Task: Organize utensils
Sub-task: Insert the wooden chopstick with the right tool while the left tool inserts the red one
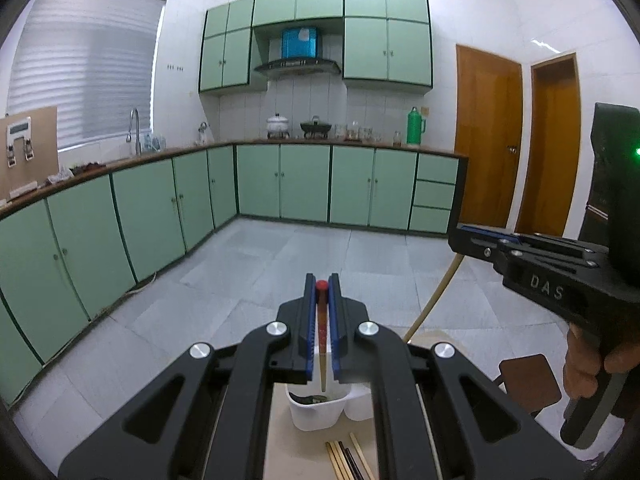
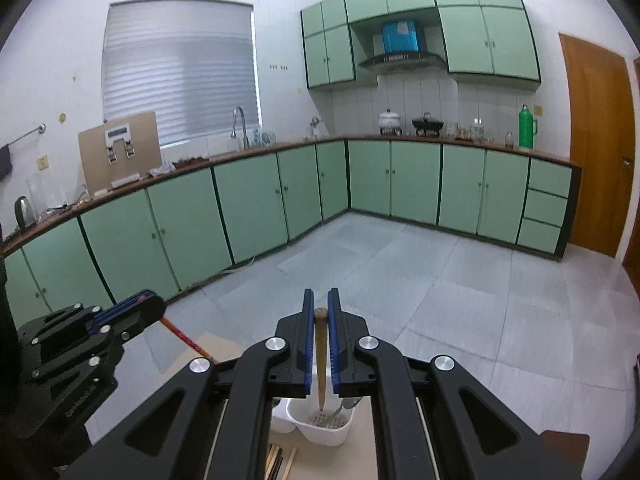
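Observation:
In the left wrist view, my left gripper (image 1: 321, 282) is shut on a chopstick with a red end (image 1: 322, 320). Its thin tip hangs over a white utensil holder (image 1: 308, 420) on the table below. My right gripper (image 2: 320, 296) is shut on a tan chopstick (image 2: 320, 360), whose tip points down at the holder's perforated compartment (image 2: 340, 430). A spoon (image 2: 347, 405) leans in that compartment. Each gripper also shows in the other view: the right gripper (image 1: 460, 238) with a hand on its grip, and the left gripper (image 2: 154, 303). Several loose chopsticks (image 1: 348, 460) lie on the table in front of the holder.
The light tabletop (image 1: 280, 452) ends just beyond the holder, with grey tiled floor (image 1: 280, 264) past it. A brown stool seat (image 1: 528, 380) stands to the right. Green cabinets (image 2: 248, 204) with cluttered counters line the far walls, and wooden doors (image 1: 488, 136) are at the right.

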{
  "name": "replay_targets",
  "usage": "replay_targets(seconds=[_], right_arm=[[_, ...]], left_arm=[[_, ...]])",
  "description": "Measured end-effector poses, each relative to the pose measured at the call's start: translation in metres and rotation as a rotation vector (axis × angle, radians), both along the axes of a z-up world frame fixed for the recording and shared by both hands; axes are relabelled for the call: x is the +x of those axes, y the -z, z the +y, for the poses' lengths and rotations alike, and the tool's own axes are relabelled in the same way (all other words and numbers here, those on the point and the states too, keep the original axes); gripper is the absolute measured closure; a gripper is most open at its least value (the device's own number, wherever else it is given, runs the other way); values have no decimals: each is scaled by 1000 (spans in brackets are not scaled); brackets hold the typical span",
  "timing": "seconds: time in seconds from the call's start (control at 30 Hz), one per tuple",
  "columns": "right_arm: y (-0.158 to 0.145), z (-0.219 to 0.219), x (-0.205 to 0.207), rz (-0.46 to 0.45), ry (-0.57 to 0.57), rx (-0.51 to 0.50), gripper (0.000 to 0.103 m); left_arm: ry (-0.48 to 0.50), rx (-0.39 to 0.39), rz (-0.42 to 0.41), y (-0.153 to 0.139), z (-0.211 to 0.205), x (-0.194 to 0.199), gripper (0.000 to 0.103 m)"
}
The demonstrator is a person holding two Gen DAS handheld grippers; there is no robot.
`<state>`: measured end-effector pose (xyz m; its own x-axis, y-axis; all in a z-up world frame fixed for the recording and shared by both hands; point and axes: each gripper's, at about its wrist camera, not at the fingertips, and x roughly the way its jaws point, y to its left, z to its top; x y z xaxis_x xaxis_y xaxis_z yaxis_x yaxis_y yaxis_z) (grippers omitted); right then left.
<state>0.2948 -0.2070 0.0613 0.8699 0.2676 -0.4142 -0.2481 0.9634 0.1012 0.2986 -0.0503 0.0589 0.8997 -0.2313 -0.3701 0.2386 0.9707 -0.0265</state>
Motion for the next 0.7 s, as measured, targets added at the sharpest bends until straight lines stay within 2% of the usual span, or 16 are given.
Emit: replay_targets(seconds=[0.27,0.47,0.53,0.6,0.67,0.7], right_arm=[[32,7,15,69,-2,-12,97],[42,1,14,89,8,-13,95],[42,-1,12,93,14,-10,86],[42,-6,9,94,22,-1,78],[41,-13,4,89,35,6,69],[40,-16,2,85,43,11,62]], left_arm=[[-4,19,76,31,1,27,98],[-1,18,102,41,7,24,96],[-4,17,107,42,7,23,94],[-8,9,115,42,11,22,87],[-12,-2,112,41,15,17,72],[-15,-4,106,41,17,12,68]])
